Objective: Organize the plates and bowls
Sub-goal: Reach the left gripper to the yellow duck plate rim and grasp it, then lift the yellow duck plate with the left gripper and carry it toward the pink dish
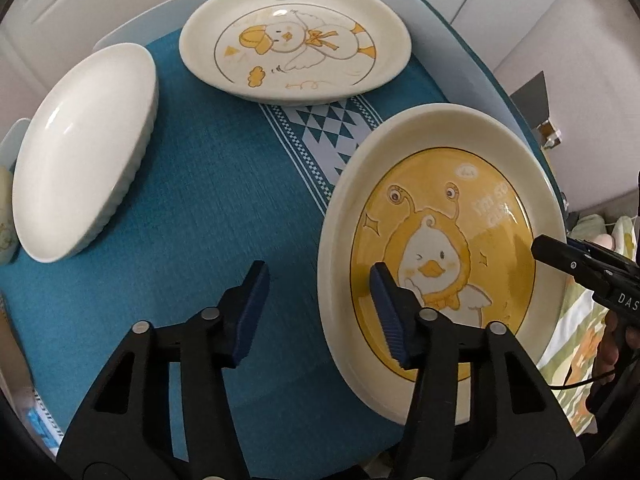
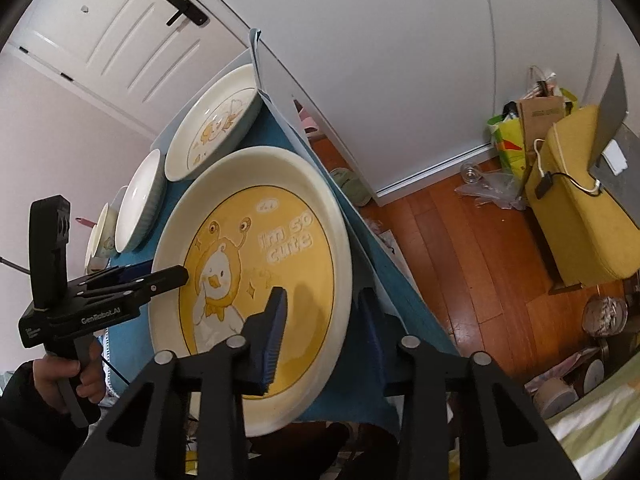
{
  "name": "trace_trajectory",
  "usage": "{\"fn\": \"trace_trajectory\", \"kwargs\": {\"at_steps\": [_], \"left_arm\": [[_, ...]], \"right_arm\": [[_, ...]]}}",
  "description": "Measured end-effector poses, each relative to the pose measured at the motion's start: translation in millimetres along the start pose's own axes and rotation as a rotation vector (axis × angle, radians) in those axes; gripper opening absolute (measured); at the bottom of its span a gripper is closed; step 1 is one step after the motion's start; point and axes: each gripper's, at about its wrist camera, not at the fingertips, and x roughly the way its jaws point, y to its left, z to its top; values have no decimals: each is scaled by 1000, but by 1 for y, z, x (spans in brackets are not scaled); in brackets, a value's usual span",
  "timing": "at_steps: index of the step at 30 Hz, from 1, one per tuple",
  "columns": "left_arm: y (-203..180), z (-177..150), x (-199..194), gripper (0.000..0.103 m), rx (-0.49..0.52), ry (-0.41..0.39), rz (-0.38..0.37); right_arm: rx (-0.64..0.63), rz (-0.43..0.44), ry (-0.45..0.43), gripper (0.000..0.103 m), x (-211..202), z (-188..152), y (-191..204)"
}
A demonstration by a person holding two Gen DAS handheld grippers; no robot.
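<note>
A yellow duck plate (image 1: 440, 248) (image 2: 256, 264) lies at the near right of the blue tablecloth (image 1: 200, 220). My right gripper (image 2: 320, 328) straddles its right rim, one finger above the plate and one below, jaws apart. It shows at the right edge of the left wrist view (image 1: 568, 260). My left gripper (image 1: 316, 308) is open, its right finger over the plate's left side, its left finger over the cloth. It also shows in the right wrist view (image 2: 160, 276). A cream duck plate (image 1: 296, 40) (image 2: 216, 120) lies at the back. A white ribbed bowl (image 1: 84, 152) (image 2: 140, 204) sits at the left.
A small patterned bowl (image 1: 6, 216) (image 2: 102, 236) sits at the far left edge. The table's right edge (image 2: 360, 240) drops to a wooden floor (image 2: 460, 248) with a yellow stool (image 2: 576, 216) and bags. A striped bedcover (image 1: 576, 344) lies beside the table.
</note>
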Motion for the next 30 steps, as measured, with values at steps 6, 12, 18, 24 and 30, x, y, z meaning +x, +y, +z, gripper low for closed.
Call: {"fn": "trace_trajectory", "kwargs": {"at_steps": [6, 12, 18, 24, 30], "left_arm": [[-6, 2, 2, 23, 15, 10, -37], [-18, 3, 1, 21, 21, 28, 3], [-23, -1, -3, 21, 26, 34, 23], [-37, 6, 5, 21, 38, 27, 35], [-35, 3, -9, 21, 7, -6, 41]], "right_arm": [[-21, -8, 40, 12, 8, 5, -3], [-6, -7, 44, 10, 7, 6, -9], [-7, -37, 52, 11, 8, 10, -7], [-26, -63, 53, 13, 4, 11, -3], [-59, -68, 48, 13, -2, 16, 5]]}}
